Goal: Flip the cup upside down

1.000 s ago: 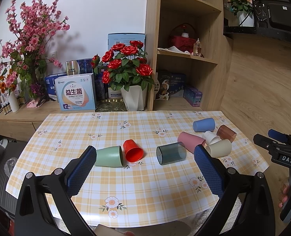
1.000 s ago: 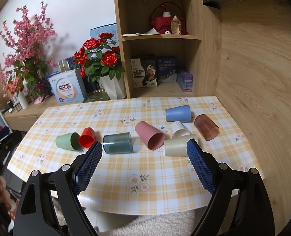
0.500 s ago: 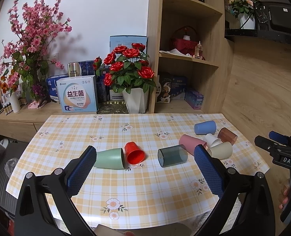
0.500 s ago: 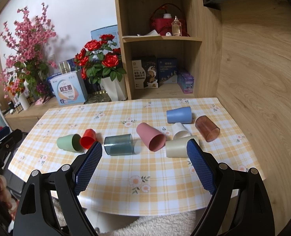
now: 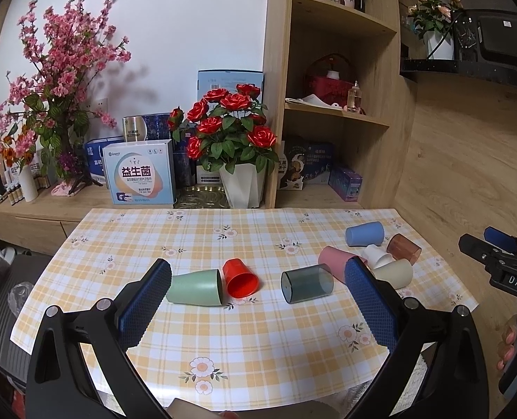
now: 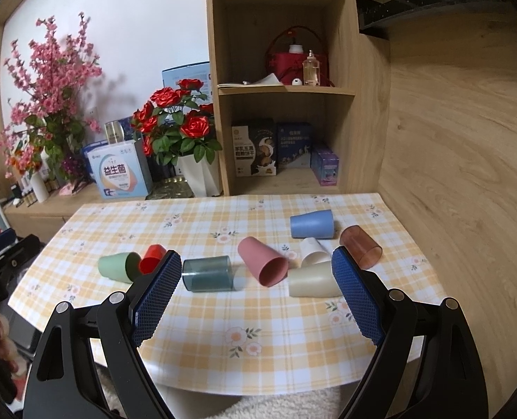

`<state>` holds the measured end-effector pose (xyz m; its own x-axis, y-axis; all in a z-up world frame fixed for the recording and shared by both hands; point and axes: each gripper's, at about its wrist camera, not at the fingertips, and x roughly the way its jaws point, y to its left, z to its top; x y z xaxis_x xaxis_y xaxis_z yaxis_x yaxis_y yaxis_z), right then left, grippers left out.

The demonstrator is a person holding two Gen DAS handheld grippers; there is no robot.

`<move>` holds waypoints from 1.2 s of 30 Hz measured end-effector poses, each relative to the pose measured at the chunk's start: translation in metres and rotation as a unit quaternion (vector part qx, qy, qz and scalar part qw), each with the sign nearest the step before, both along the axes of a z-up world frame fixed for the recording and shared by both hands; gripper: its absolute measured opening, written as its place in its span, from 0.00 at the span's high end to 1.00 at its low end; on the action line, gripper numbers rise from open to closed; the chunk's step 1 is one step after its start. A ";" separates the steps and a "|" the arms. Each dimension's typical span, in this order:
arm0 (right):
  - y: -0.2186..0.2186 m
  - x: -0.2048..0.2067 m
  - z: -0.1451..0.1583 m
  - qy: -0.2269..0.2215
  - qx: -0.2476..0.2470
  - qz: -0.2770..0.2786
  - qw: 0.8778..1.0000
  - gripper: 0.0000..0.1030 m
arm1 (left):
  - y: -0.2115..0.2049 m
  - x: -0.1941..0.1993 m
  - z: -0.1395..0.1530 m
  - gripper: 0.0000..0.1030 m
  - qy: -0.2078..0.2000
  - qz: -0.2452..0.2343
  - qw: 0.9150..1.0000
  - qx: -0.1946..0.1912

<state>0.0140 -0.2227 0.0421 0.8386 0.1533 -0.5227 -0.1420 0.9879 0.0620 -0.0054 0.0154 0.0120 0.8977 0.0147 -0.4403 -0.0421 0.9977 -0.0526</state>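
Several cups lie on their sides on the checked tablecloth: a green cup, a red cup, a dark clear cup, a pink cup, a cream cup, a white cup, a blue cup and a brown clear cup. My left gripper is open and empty, held above the table's near edge before the green, red and dark cups. My right gripper is open and empty, before the dark, pink and cream cups.
A white pot of red roses, boxes and a pink blossom vase stand on the sideboard behind the table. A wooden shelf unit rises at the back right. A wood wall runs along the right.
Both grippers have drifted slightly back and upward, so the table sits a little lower in both views. The cups have not moved. Both jaws stay open.
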 end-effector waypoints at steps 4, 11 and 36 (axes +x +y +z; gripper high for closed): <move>0.000 0.000 0.000 -0.001 -0.001 0.000 1.000 0.18 | 0.001 -0.001 0.000 0.06 -0.002 0.001 1.000 0.000; 0.001 0.000 0.001 -0.002 -0.002 -0.001 1.000 0.18 | 0.001 -0.001 0.001 0.06 -0.003 0.001 1.000 -0.001; -0.047 0.041 -0.051 0.043 -0.004 -0.069 0.997 0.15 | 0.031 0.029 -0.048 0.06 0.038 0.032 0.999 -0.005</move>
<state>0.0553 -0.2700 -0.0090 0.8032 0.0352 -0.5946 0.0009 0.9982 0.0603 0.0232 0.0460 -0.0357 0.8592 0.0665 -0.5073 -0.1102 0.9923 -0.0566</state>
